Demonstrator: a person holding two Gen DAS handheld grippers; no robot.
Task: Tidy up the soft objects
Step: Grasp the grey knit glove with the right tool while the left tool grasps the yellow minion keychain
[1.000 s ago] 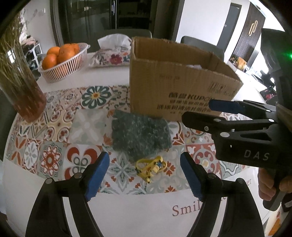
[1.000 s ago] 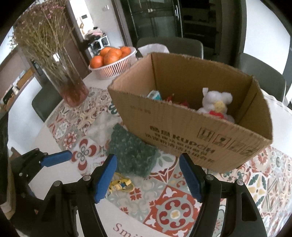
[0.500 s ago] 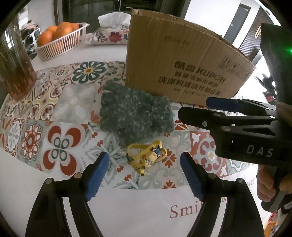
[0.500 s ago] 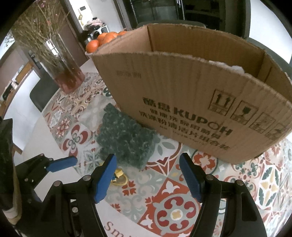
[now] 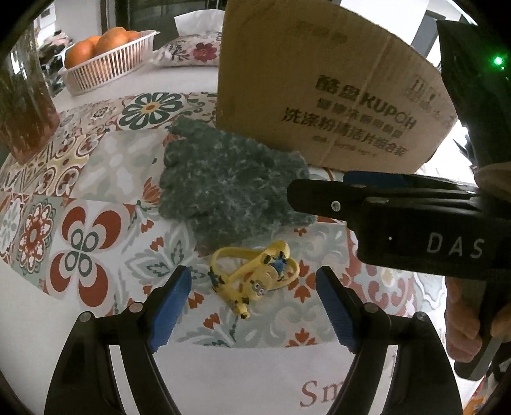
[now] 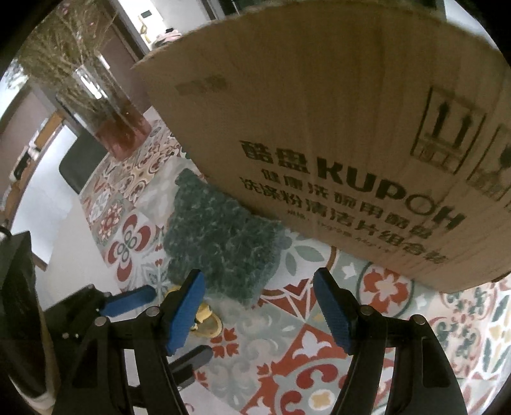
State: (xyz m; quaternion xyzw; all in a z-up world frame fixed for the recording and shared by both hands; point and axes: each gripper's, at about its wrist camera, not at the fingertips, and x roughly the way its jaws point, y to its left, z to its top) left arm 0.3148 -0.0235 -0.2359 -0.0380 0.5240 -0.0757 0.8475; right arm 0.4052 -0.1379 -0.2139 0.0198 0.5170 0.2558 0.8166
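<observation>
1. White counter, round-edged, overlaid with a patterned tile-print mat.
2. Dark chair at the counter's far side.
3. Glass vase with dried stems; white basket of oranges behind.
4. Dark glass-fronted cabinet along back wall; daylight bright.
</observation>
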